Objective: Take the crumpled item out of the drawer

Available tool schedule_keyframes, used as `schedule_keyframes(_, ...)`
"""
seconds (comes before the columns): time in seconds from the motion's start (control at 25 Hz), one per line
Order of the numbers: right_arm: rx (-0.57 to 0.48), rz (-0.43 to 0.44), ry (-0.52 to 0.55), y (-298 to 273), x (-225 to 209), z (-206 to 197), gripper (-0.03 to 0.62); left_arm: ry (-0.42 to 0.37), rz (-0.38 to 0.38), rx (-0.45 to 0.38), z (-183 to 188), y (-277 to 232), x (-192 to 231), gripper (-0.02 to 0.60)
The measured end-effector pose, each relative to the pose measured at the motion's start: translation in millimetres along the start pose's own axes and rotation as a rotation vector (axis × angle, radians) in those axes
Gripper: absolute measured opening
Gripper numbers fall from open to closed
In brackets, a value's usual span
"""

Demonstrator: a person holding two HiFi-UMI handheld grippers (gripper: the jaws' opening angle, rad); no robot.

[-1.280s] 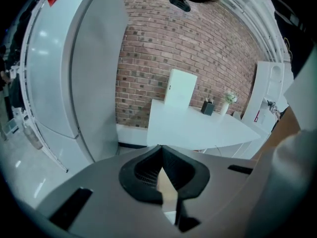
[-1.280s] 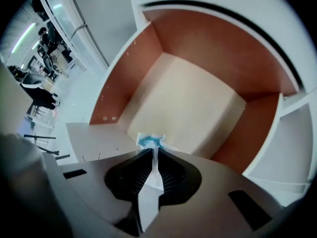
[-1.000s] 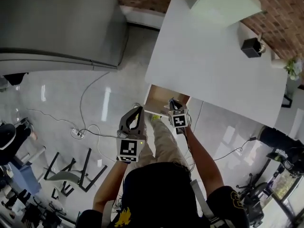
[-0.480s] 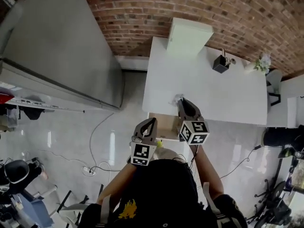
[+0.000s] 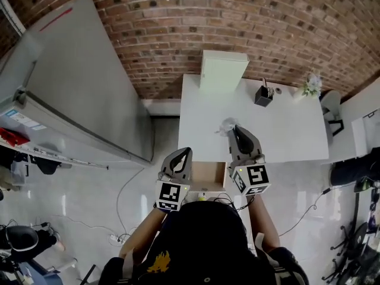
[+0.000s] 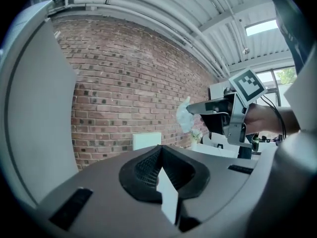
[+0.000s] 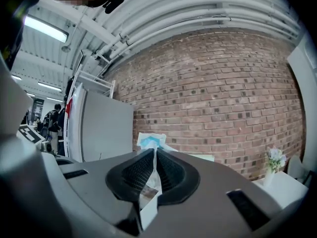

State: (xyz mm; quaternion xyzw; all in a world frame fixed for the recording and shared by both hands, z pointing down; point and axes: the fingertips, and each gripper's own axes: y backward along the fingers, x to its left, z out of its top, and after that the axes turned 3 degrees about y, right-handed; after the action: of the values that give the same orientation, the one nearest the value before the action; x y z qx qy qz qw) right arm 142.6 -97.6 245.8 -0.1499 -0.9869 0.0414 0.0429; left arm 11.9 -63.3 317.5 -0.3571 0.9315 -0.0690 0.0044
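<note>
My right gripper (image 5: 235, 128) is shut on the crumpled white and pale blue item (image 5: 225, 125), held up over the white table (image 5: 285, 129). In the right gripper view the item (image 7: 150, 141) sticks out past the closed jaws of my right gripper (image 7: 152, 150). The left gripper view shows the right gripper (image 6: 194, 108) from the side, with the crumpled item (image 6: 184, 116) hanging at its tip. My left gripper (image 5: 184, 153) is shut with nothing in it, to the left above the open wooden drawer (image 5: 208, 174). Its jaws meet in its own view, left gripper (image 6: 159, 148).
A white box (image 5: 223, 70) stands at the table's back edge by the brick wall (image 5: 237, 22). A black pen holder (image 5: 263, 95) and a small plant (image 5: 310, 85) sit at the back right. A large grey cabinet (image 5: 77, 100) fills the left. Cables lie on the floor (image 5: 127, 189).
Both grippers have risen from the drawer's level to above the table, the right one further and with the crumpled item in it. The head view has swung up towards the brick wall.
</note>
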Motion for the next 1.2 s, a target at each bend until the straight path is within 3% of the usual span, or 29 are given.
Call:
schedule_keyframes(0.2,-0.024,0.038,-0.007,23,9,22,0.043,-0.009,0.084,0.010,7,43,41,0.012)
schedule_keyframes(0.4,0.006,-0.006,0.011,44,6,22,0.041,0.037,0.203,0.016,2,68,80,0.012)
schedule_keyframes(0.6,0.023,-0.023,0.007,59,2,20,0.040,-0.004,0.247,-0.045,26,76,98,0.012)
schedule_keyframes(0.96,0.036,-0.039,0.011,64,25,3,0.037,-0.032,0.166,-0.031,23,84,86,0.013)
schedule_keyframes(1.2,0.061,-0.105,0.090,87,29,30,0.037,-0.018,0.051,-0.003,15,76,71,0.012)
